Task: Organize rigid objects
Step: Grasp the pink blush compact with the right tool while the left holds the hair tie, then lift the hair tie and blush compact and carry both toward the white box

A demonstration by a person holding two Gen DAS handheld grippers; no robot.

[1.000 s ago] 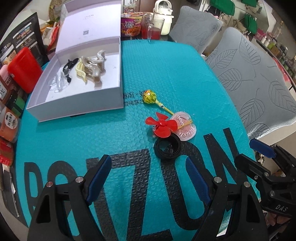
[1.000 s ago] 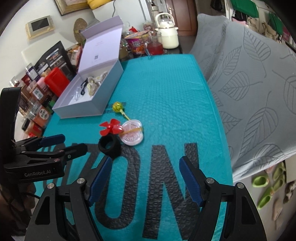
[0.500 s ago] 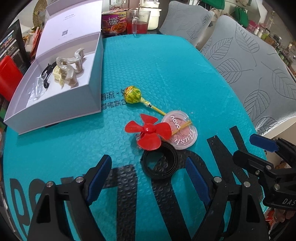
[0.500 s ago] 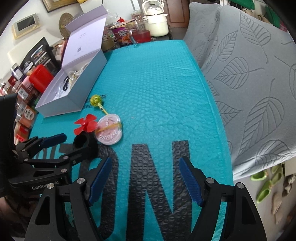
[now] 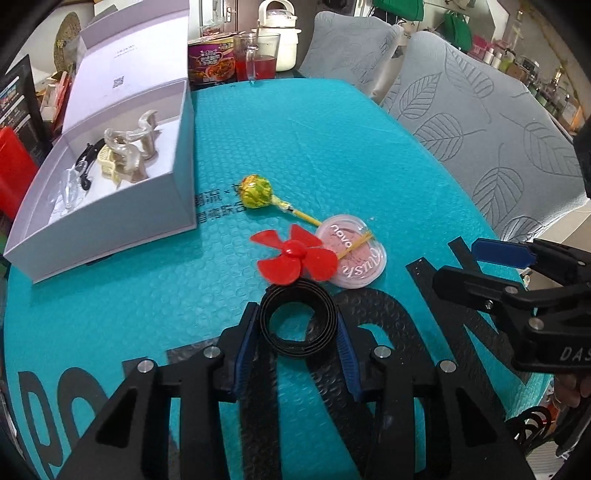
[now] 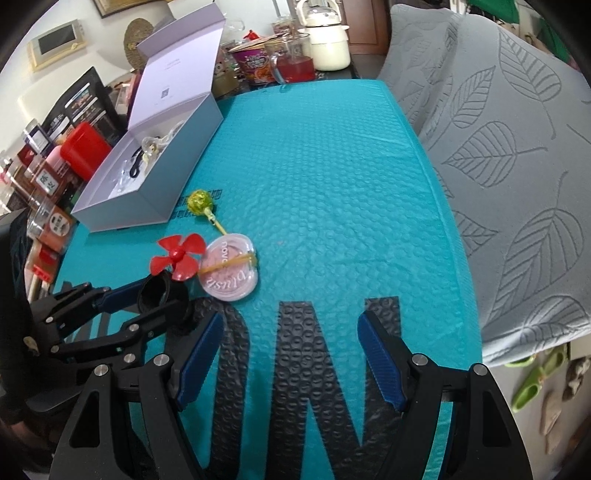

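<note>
My left gripper (image 5: 297, 330) is shut on a black coiled strap roll (image 5: 295, 317) lying on the teal mat; the roll also shows in the right wrist view (image 6: 157, 291) between the left fingers. Just beyond it lie a red propeller (image 5: 293, 254), a round pink blush compact (image 5: 351, 251) and a yellow-green lollipop (image 5: 256, 192) whose stick rests on the compact. My right gripper (image 6: 290, 354) is open and empty over the mat's black lettering, right of the compact (image 6: 229, 273).
An open white box (image 5: 110, 206) with hair clips inside stands at the left, lid up. Jars and a red container (image 6: 83, 147) crowd the left edge. Cups, a noodle bowl and a kettle (image 5: 277, 35) stand at the far end. Grey leaf-patterned chairs (image 6: 517, 147) run along the right.
My left gripper moved forward and closed its fingers around the black strap roll. The right gripper stayed open and drifted slightly forward.
</note>
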